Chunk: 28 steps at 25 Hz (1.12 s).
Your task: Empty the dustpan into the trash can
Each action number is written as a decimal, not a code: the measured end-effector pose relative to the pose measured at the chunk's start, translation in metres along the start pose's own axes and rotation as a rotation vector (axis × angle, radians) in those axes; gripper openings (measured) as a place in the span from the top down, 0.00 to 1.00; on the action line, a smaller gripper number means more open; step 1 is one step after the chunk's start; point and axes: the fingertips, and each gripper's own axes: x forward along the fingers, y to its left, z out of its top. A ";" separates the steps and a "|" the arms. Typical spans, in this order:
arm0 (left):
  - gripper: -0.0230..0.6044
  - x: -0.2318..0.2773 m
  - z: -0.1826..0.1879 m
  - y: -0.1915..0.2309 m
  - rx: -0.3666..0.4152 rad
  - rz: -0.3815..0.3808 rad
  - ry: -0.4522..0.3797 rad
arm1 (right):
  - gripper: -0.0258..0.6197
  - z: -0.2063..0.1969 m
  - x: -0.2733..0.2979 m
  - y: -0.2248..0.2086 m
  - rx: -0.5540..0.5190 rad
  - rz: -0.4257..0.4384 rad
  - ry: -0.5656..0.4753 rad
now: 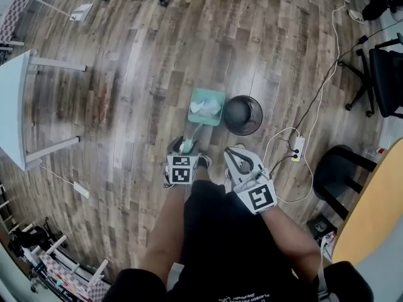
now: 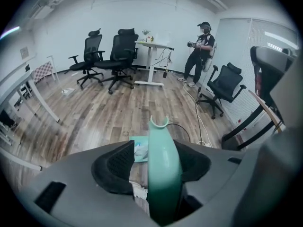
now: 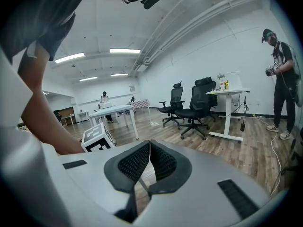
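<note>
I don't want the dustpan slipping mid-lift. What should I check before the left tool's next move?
1. Handle between the jaws: ok. The teal dustpan handle stands inside the left tool.
2. Grip closed: not ok. The jaws stand apart, with a gap on one side of the handle.
3. Load in place: ok. Some white scraps lie in the dustpan.
4. Target within reach: ok, likely. The black trash can stands right beside the dustpan, top open.
5. Other hand free: ok. The right tool is shut on nothing.
</note>
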 end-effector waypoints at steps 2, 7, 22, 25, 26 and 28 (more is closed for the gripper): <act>0.58 0.004 -0.001 0.002 -0.007 0.002 0.001 | 0.92 -0.004 -0.001 -0.001 0.001 0.002 0.011; 0.58 0.014 0.002 -0.002 -0.005 -0.006 0.011 | 0.92 -0.008 -0.002 -0.005 0.022 -0.004 0.004; 0.80 0.016 0.005 -0.003 0.008 0.083 0.008 | 0.92 -0.011 -0.008 -0.016 0.033 -0.007 0.015; 0.80 0.015 -0.002 -0.003 -0.006 0.098 0.011 | 0.92 -0.010 -0.015 -0.023 0.034 -0.022 0.006; 0.80 0.013 -0.004 -0.004 -0.007 0.103 0.010 | 0.92 -0.010 -0.018 -0.024 0.037 -0.026 0.004; 0.80 0.004 -0.002 -0.007 0.004 0.114 0.001 | 0.92 -0.011 -0.025 -0.028 0.039 -0.031 0.005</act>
